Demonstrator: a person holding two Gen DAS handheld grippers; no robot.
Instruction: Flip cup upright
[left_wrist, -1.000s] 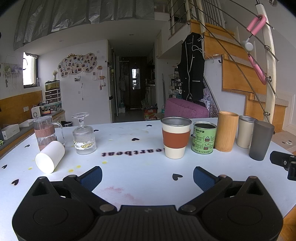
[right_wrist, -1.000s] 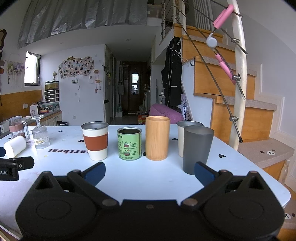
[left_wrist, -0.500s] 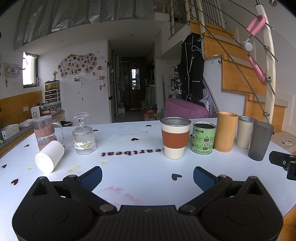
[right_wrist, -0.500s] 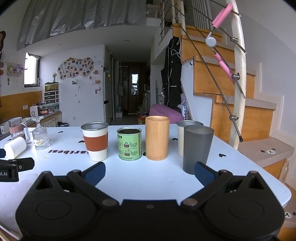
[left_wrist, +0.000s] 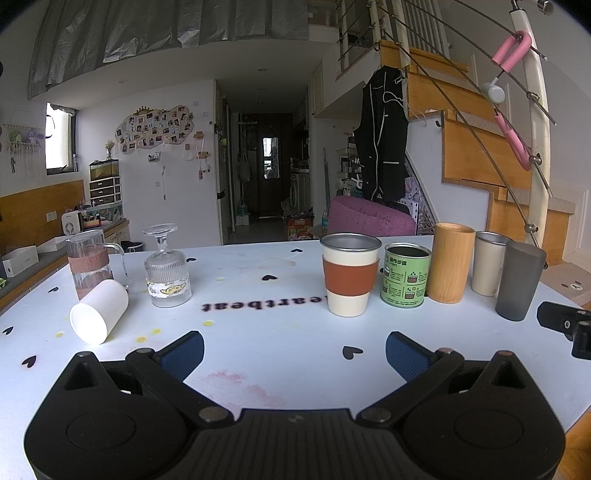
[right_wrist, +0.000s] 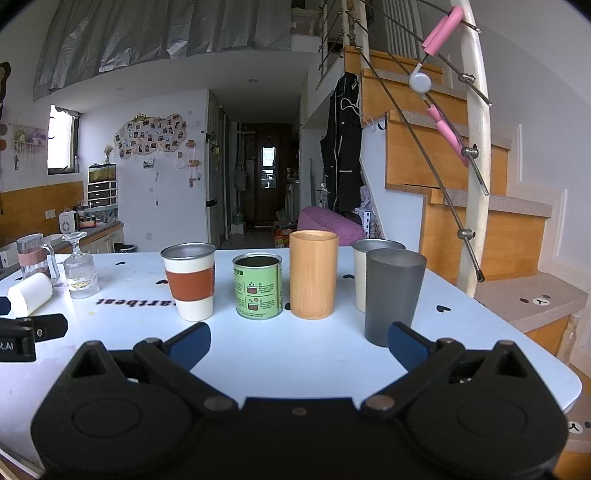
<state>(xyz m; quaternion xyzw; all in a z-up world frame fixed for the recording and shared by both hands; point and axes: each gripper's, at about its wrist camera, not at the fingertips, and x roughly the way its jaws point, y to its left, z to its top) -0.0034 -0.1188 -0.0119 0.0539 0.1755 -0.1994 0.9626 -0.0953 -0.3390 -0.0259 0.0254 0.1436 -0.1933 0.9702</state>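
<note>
A white cup (left_wrist: 99, 312) lies on its side at the left of the white table (left_wrist: 280, 332), its flat bottom toward me; it also shows in the right wrist view (right_wrist: 30, 298). A ribbed stemmed glass (left_wrist: 167, 269) stands upside down just right of it. My left gripper (left_wrist: 294, 350) is open and empty, low over the table, right of and nearer than the white cup. My right gripper (right_wrist: 299, 343) is open and empty in front of the row of upright cups. Its body shows at the right edge of the left wrist view (left_wrist: 567, 326).
Upright in a row stand an orange-sleeved cup (left_wrist: 350, 278), a green tin (left_wrist: 405, 275), a bamboo cup (left_wrist: 450, 267), a cream steel cup (left_wrist: 487, 263) and a grey tumbler (left_wrist: 519, 278). A glass mug (left_wrist: 90, 262) stands behind the white cup. The table's right edge (right_wrist: 546, 354) drops to the stairs.
Both views have shifted very slightly; the cups sit a touch lower and nearer in the left wrist view. Nothing was grasped or moved.
</note>
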